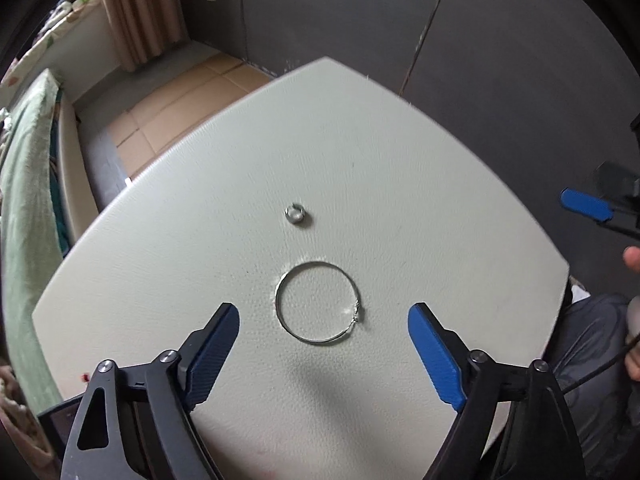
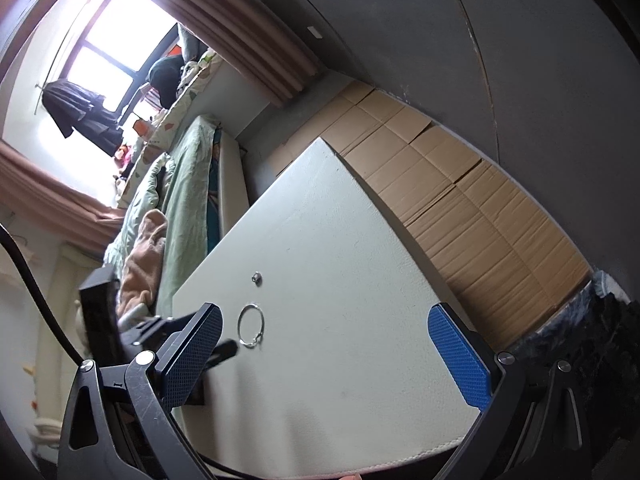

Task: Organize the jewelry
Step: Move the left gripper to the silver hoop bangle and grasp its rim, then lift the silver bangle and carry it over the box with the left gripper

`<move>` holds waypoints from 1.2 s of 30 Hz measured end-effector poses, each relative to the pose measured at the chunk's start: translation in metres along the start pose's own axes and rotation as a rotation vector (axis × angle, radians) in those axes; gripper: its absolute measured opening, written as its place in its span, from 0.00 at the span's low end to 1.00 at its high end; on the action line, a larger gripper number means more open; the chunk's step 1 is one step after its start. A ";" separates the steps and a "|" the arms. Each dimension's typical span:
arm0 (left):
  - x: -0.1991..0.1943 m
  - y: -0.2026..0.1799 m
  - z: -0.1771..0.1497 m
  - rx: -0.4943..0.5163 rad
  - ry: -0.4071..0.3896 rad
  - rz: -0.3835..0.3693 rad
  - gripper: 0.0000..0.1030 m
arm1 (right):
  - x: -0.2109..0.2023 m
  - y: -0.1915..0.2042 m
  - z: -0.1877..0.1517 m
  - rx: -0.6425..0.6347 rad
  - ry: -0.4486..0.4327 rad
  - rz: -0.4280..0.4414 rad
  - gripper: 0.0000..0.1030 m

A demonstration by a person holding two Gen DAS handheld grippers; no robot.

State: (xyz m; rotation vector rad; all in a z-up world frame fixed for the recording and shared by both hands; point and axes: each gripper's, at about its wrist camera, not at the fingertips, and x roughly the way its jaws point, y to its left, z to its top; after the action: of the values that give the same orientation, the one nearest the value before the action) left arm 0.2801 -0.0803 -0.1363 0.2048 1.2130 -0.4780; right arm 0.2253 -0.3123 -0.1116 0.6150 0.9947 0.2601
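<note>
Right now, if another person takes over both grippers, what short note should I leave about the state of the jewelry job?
Left gripper: open, empty, pointing down just above the bangle, one finger on each side, not touching.
Right gripper: open, empty, held off to the side above the table.
Things: thin silver bangle and small ring lie apart on the white table, ring farther away.
Done: nothing picked up or sorted.
Left: grasp the bangle, then the ring. No box or tray is visible.

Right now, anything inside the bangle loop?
No. Inside the bangle only bare white tabletop shows. The small ring lies outside it, apart. Nothing covers it.
</note>
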 end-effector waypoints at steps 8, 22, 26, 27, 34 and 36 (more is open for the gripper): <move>0.014 -0.001 0.001 0.028 0.014 0.009 0.72 | 0.014 0.002 0.003 0.003 0.036 -0.005 1.00; 0.009 0.016 0.002 -0.015 0.002 0.011 0.41 | 0.024 0.004 0.000 -0.006 0.063 -0.011 1.00; 0.013 0.022 0.007 -0.020 0.015 -0.006 0.10 | 0.026 0.005 0.000 -0.008 0.065 -0.025 1.00; 0.013 0.023 0.007 -0.021 0.013 -0.007 0.10 | 0.027 0.006 0.000 -0.009 0.067 -0.028 1.00; 0.001 0.013 0.008 -0.019 -0.045 -0.008 0.10 | 0.029 0.010 -0.001 -0.014 0.072 -0.027 1.00; 0.004 0.011 0.010 -0.025 -0.035 -0.015 0.10 | 0.030 0.011 -0.002 -0.017 0.075 -0.025 1.00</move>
State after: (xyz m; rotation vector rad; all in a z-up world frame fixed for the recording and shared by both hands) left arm 0.2946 -0.0755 -0.1378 0.1657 1.1867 -0.4782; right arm 0.2405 -0.2886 -0.1270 0.5802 1.0708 0.2714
